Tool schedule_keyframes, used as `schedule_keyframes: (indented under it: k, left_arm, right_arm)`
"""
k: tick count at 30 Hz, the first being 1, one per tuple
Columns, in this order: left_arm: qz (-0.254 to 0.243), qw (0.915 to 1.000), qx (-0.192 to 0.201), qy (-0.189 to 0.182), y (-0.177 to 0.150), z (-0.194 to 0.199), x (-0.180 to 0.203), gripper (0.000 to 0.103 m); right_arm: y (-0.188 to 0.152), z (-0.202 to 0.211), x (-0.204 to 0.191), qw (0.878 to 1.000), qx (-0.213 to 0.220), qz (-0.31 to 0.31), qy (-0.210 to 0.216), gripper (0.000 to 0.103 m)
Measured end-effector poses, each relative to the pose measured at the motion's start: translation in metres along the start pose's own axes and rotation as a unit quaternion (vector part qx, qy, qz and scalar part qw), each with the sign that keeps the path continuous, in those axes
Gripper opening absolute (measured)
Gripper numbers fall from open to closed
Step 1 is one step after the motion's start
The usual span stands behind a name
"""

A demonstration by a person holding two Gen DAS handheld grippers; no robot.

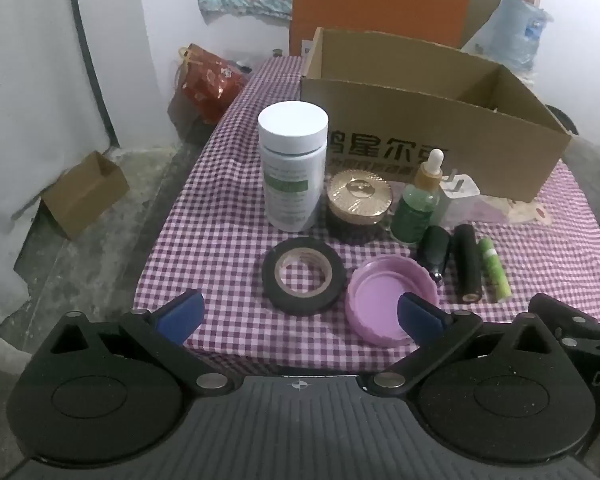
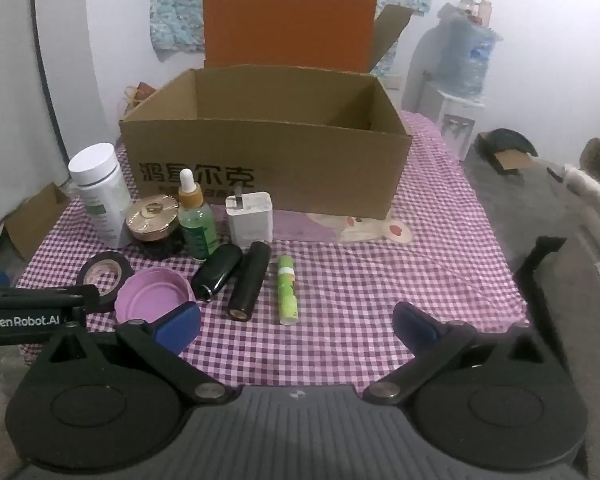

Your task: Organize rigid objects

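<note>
- my left gripper (image 1: 300,314) hovers at the near edge of the table, its blue pads (image 1: 186,314) spread wide with nothing between them.
- just ahead of the left fingers, in the gap between them, the tape roll (image 1: 303,276) lies flat on the checked cloth (image 1: 204,240).
- the pink lid (image 1: 392,300) lies open side up right by my left gripper's right-hand pad, which overlaps its near rim in view; whether they touch i cannot tell.
- farther ahead of the left fingers the white bottle (image 1: 293,166) stands upright, with the gold-lidded jar (image 1: 358,206) just beside it and the dropper bottle (image 1: 420,204) beyond that.
- my right gripper (image 2: 296,326) is also spread wide and holds nothing, over bare cloth.
- ahead of the right fingers and toward their left, three things lie side by side: a black case (image 2: 217,271), a black cylinder (image 2: 250,280) and a green tube (image 2: 287,289).
- the white charger (image 2: 250,220) stands behind them, just in front of the cardboard box (image 2: 268,160).
- the box sits open at the far side of the table, well ahead of both pairs of fingers; the part of its inside that i can see looks bare.
</note>
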State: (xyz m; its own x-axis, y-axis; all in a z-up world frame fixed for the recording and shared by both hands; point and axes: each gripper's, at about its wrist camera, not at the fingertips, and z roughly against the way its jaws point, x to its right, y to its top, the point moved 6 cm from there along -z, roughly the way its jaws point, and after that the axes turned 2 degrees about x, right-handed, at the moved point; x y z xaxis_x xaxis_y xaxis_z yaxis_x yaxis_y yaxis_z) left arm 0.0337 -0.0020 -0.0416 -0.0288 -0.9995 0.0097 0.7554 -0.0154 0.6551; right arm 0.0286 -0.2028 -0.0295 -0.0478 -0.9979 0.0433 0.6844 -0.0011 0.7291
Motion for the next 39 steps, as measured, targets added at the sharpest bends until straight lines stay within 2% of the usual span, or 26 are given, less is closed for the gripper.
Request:
schedule_keyframes:
  k: [39]
  left_arm:
    - [-0.004, 0.9999, -0.006, 0.007, 0.0, -0.003, -0.0031, 0.103]
  right_arm:
    - [0.0031, -0.0027, -0.0002, 1.0, -0.009, -0.005, -0.008, 0.103]
